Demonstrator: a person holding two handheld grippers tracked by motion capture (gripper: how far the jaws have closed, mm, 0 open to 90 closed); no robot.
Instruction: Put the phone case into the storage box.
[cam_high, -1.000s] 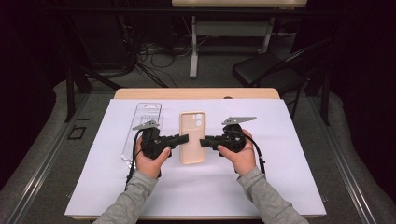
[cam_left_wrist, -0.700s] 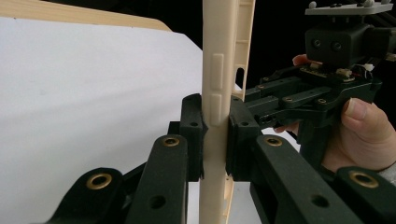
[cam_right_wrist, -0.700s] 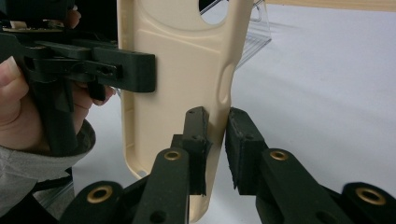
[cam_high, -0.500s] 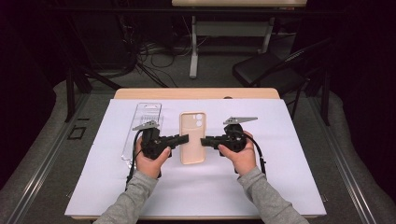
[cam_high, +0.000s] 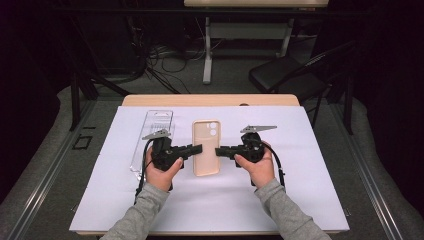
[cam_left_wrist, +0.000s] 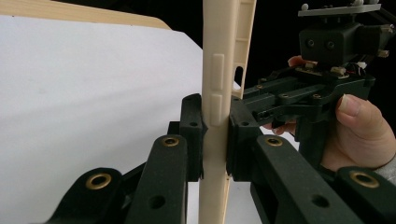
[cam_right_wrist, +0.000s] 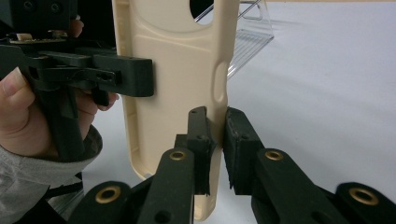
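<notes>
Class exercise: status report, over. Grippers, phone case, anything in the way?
Left gripper shut on case. Right gripper jaws just closing on its opposite edge. Clear tray beside it, not in the way.

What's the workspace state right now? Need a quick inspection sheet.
Surface: white sheet over a wooden table.
Job's things: beige phone case, held between both grippers, one long edge in each; clear plastic tray lies flat to its left.
Clutter: nothing seen.
Grippers: left gripper shut on the case's left edge, pads pressing it; right gripper has just been closing on the right edge, one pad touching, a slight gap at the other.
Cables: one trails from each gripper along the forearm; loose cables on the floor behind the table.
Surroundings: dark room, folding chair, second table's legs.
</notes>
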